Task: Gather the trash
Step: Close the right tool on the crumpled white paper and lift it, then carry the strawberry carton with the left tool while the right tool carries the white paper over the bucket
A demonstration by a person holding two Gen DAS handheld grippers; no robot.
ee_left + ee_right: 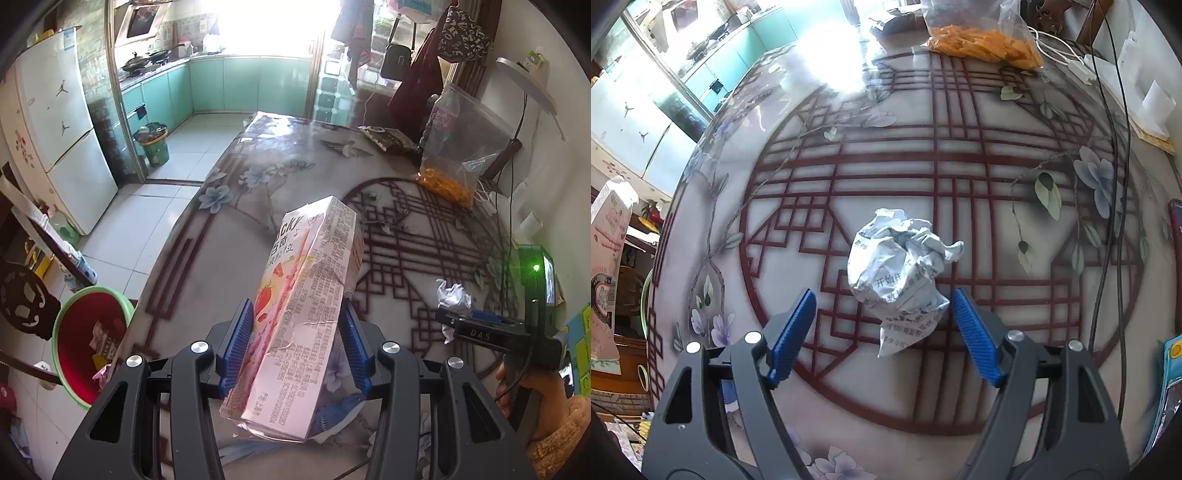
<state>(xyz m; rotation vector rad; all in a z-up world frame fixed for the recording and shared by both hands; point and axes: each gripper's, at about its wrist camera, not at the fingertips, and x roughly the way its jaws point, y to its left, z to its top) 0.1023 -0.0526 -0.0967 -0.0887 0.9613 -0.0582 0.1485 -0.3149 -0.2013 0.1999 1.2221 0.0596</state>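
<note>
Above the table (266,184), the left gripper (295,332) clamps a pink biscuit box (306,295); the right gripper (884,325) straddles a crumpled paper ball (897,266), jaws wide, not gripping.

Blown-out window (273,22) backlight, glare across tabletop (827,62), fisheye-curved dark edges.

Snack bag (448,173), fridge (61,125), patterned table (849,155).
</note>
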